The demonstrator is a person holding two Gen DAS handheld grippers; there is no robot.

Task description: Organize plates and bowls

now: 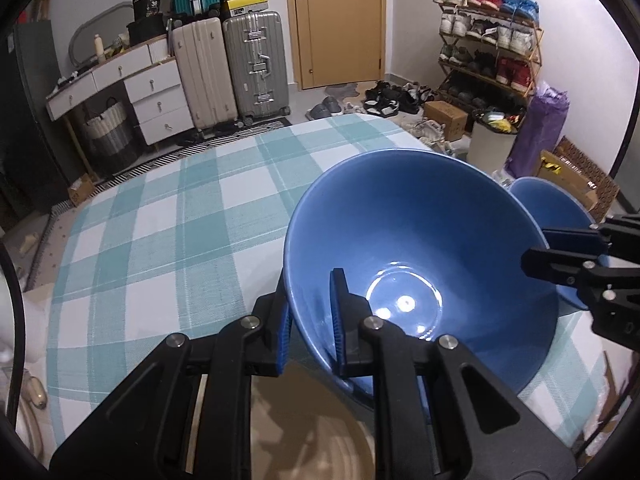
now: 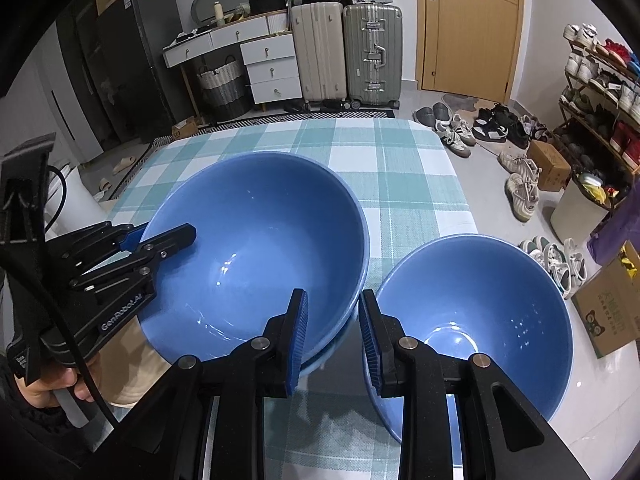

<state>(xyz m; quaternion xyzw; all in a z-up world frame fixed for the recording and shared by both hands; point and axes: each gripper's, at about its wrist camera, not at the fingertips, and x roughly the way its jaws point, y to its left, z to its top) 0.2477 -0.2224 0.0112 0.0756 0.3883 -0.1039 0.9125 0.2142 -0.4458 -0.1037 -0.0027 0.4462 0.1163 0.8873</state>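
A large blue bowl (image 1: 420, 220) (image 2: 260, 220) is tilted just above the checked tablecloth (image 1: 160, 220). My left gripper (image 1: 309, 282) (image 2: 164, 234) is shut on its near rim, one finger inside and one outside the wall. A smaller blue bowl (image 2: 480, 300) (image 1: 552, 204) hangs tilted to the right, past the table's right edge. My right gripper (image 2: 333, 294) (image 1: 536, 246) is shut on that bowl's left rim, its right pad against the wall. A beige ringed plate (image 1: 300, 420) (image 2: 132, 360) lies under the left gripper.
The far half of the checked table (image 2: 380, 152) shows only cloth. Beyond it stand suitcases (image 2: 372, 52), white drawers (image 2: 272, 68) and a wooden door (image 2: 472, 24). Shoes (image 2: 520, 188), a shoe rack (image 2: 600, 92) and cardboard boxes (image 2: 608, 312) crowd the floor at right.
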